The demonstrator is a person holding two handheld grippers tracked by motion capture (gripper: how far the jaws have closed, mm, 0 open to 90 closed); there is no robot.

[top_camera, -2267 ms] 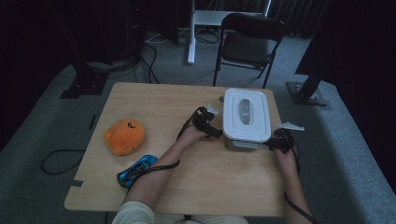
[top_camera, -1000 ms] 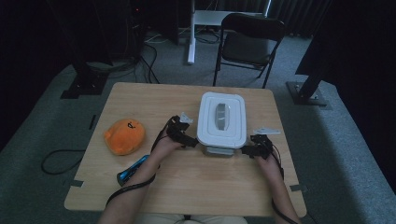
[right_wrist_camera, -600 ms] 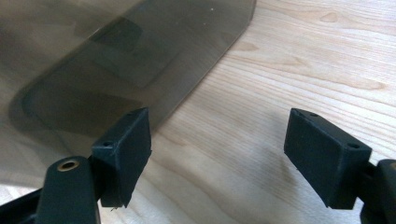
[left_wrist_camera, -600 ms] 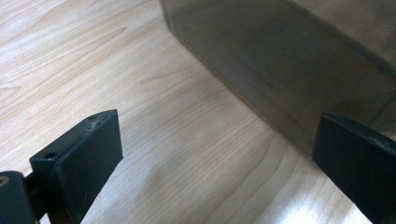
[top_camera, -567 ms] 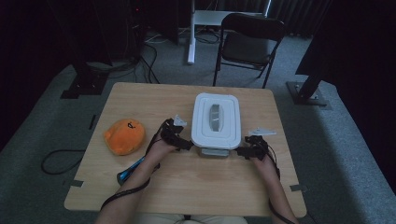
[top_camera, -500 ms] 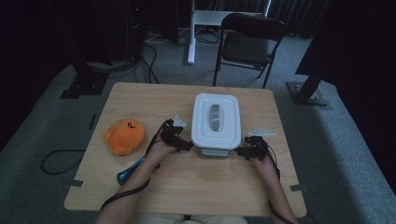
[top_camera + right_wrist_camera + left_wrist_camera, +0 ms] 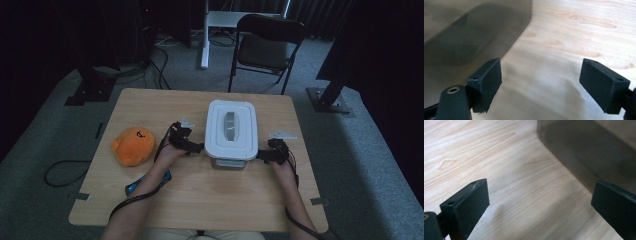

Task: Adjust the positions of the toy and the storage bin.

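Since the earlier frames the lidded container [image 7: 231, 132] had been drawn from the table's two o'clock corner toward its centre; both tongs now flanked it, left gripper [image 7: 196, 148] at nine o'clock, right gripper [image 7: 261, 154] at three. Both stood wide open and empty, the right's jaws having just widened, so the repositioning looked finished. The wooden table [image 7: 210, 200] stood on grey carpet, a folding chair [image 7: 267, 42] beyond at twelve.

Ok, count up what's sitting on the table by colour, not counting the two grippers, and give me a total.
White: 1, the lidded container
Orange: 1, the plush toy
Blue: 1, a small object at the table's near left, partly hidden by the left forearm, so what it is cannot be told
Total: 3
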